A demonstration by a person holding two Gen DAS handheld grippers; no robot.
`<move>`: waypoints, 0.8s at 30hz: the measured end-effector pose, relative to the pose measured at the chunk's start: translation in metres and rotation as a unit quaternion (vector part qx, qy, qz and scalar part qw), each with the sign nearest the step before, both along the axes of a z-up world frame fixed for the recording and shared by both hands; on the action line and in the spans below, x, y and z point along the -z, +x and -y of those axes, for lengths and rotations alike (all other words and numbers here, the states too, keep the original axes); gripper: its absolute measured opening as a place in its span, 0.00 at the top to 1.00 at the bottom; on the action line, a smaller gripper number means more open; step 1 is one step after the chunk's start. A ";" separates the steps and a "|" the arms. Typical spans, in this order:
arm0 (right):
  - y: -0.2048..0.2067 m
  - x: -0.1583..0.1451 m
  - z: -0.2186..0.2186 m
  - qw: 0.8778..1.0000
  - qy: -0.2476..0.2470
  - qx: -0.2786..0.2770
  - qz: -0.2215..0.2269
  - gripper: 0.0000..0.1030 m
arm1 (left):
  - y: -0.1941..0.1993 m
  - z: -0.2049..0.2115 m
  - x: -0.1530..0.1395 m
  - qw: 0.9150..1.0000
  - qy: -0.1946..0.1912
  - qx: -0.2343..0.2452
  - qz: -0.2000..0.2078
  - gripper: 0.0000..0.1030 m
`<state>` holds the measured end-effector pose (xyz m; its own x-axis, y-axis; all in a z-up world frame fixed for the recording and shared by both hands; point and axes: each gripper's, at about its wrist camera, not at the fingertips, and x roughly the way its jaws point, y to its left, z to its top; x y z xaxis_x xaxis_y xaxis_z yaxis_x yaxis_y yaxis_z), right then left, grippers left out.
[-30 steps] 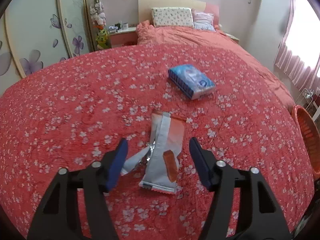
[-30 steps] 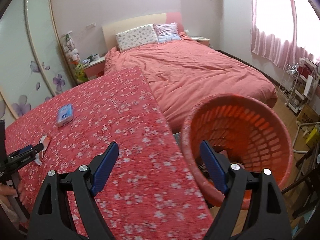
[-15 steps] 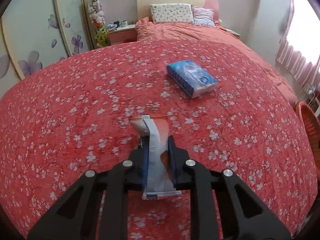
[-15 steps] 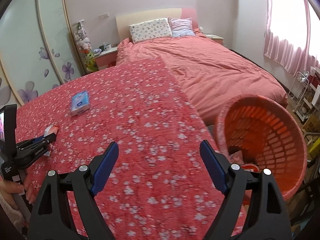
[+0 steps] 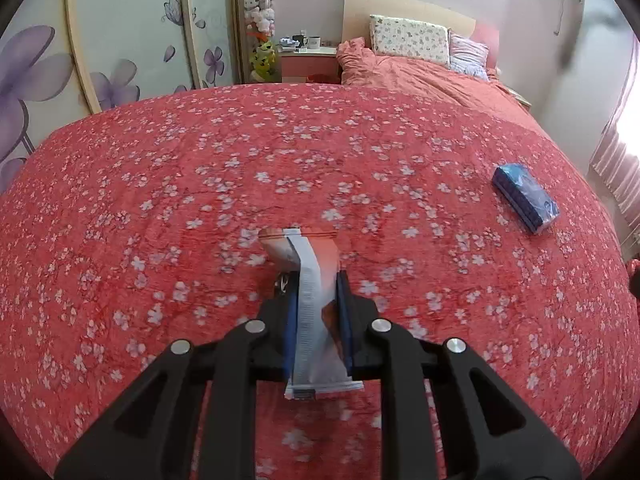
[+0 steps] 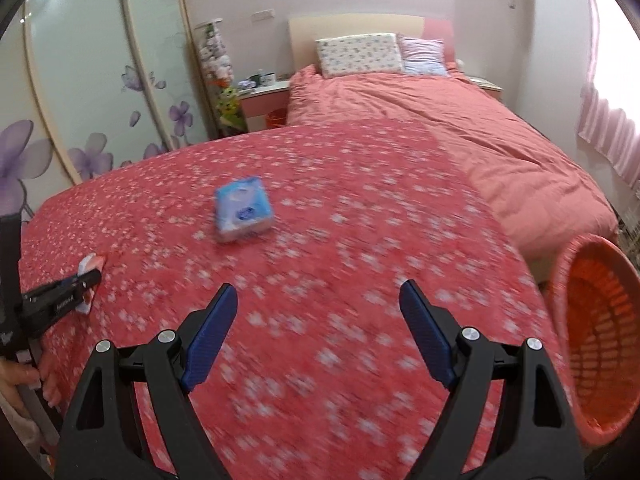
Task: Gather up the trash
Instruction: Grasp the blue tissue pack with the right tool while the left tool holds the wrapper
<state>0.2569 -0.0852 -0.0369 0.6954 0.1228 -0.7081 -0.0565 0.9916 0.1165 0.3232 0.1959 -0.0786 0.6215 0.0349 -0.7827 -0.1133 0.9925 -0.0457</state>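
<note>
Two handheld grippers are being shown over a red floral bedspread [image 5: 200, 184]. On the left side, the left gripper [image 5: 318, 320] is being kept clenched on a silver and orange snack wrapper [image 5: 316, 312], which is being pinched upright between the blue pads [image 5: 343, 312]; its torn top is curling forward above the fingers, and its lower edge is hanging behind them. From the right wrist view, the same wrapper [image 6: 90, 266] is being seen at the far left of the cover. Toward the middle, a blue tissue pack [image 6: 243, 208] is lying flat on the bedspread, well apart from both grippers. Further right, the right gripper [image 6: 318, 336] is being held with its jaws spread wide and nothing between them, above the blurred cover. At the far right, an orange mesh basket [image 6: 600, 328] is standing beside the bed's edge. The step in hand is judged to be the carrying-off of the grasped wrapper. The next move is judged to call for the wrapper being carried rightward across the bed, over the basket's rim, and only then being released.
</note>
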 end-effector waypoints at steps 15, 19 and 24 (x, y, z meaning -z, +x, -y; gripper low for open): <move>0.081 0.019 -0.066 0.999 -0.024 -0.020 -0.027 0.20 | 0.002 -0.014 0.004 1.000 -0.013 -0.001 0.000 0.81; 0.090 0.027 -0.071 0.998 -0.046 -0.012 -0.034 0.20 | 0.001 -0.013 0.004 1.000 -0.017 -0.001 0.001 0.81; 0.092 0.031 -0.074 0.997 -0.064 -0.010 -0.036 0.21 | 0.001 -0.013 0.005 1.000 -0.014 -0.001 0.000 0.81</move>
<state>0.3485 -0.0116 -0.0682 0.6399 0.0408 -0.7674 -0.0716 0.9974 -0.0067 0.3242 0.2087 -0.0837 0.6218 0.0140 -0.7831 -0.1145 0.9907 -0.0732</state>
